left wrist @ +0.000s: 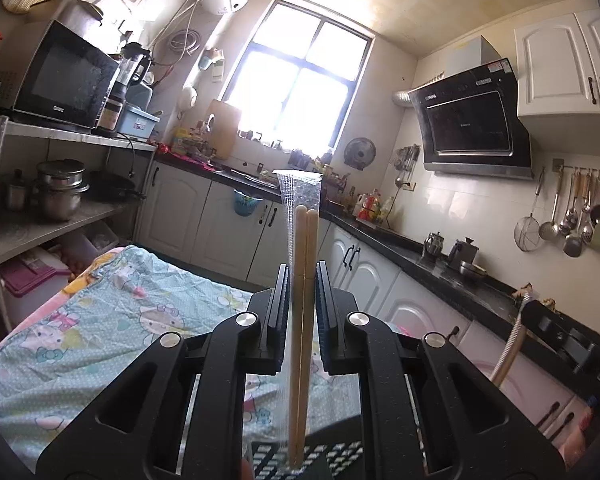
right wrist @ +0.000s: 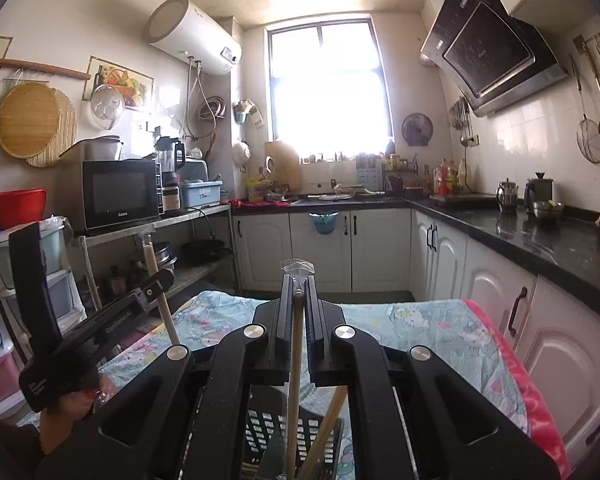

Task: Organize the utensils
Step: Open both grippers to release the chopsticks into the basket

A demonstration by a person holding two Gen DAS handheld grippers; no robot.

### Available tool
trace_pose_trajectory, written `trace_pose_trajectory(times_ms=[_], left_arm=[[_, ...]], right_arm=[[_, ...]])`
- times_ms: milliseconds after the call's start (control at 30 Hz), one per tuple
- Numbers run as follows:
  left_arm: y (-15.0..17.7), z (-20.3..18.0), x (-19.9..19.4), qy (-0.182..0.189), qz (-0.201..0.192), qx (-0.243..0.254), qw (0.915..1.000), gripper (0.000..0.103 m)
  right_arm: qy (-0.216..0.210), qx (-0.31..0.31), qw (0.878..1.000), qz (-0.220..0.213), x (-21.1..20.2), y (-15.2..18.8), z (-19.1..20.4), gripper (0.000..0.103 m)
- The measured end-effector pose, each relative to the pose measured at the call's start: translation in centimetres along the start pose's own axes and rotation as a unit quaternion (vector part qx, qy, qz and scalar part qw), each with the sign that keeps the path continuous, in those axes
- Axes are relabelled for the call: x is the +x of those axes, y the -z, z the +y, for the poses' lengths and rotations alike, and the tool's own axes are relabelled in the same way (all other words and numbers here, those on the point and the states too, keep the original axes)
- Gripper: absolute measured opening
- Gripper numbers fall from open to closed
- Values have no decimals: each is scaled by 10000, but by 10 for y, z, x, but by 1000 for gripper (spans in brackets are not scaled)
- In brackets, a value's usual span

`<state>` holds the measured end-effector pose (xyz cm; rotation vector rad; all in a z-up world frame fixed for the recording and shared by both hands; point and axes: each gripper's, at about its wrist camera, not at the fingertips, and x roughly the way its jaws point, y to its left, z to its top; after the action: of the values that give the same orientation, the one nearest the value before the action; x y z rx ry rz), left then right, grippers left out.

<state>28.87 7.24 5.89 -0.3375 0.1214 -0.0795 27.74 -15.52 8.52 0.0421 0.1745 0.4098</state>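
Note:
My left gripper (left wrist: 303, 270) is shut on a pair of wooden chopsticks (left wrist: 306, 236) in a clear plastic sleeve (left wrist: 300, 188), held upright. Their lower ends reach down to a black perforated basket (left wrist: 340, 454). My right gripper (right wrist: 299, 280) is shut on another sleeved chopstick pair (right wrist: 296, 344), also upright over the same basket (right wrist: 260, 420). A loose wooden chopstick (right wrist: 326, 420) leans inside the basket. In the right wrist view, the left gripper (right wrist: 156, 278) shows at the left with its chopsticks (right wrist: 164, 308), held by a hand (right wrist: 66, 412).
The basket stands on a table under a light blue cartoon-print cloth (left wrist: 100, 320) with a pink edge (right wrist: 512, 364). A metal rack (left wrist: 40, 216) with a microwave and pots stands left. White cabinets (right wrist: 380, 248) and a black counter (right wrist: 540, 236) run behind and to the right.

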Motion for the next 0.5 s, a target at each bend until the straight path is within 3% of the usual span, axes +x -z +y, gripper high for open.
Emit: trace_pose_trajectory(times_ms=[233,500], left_arm=[[5,0,-14,123,196,24,9997,14],[4,5,-34,229,379,-129,9989,36]], right_arm=[[-3,232,9995,227,-2,7,-3,7],[65,432,9981,428,-11,10,-8,25]])
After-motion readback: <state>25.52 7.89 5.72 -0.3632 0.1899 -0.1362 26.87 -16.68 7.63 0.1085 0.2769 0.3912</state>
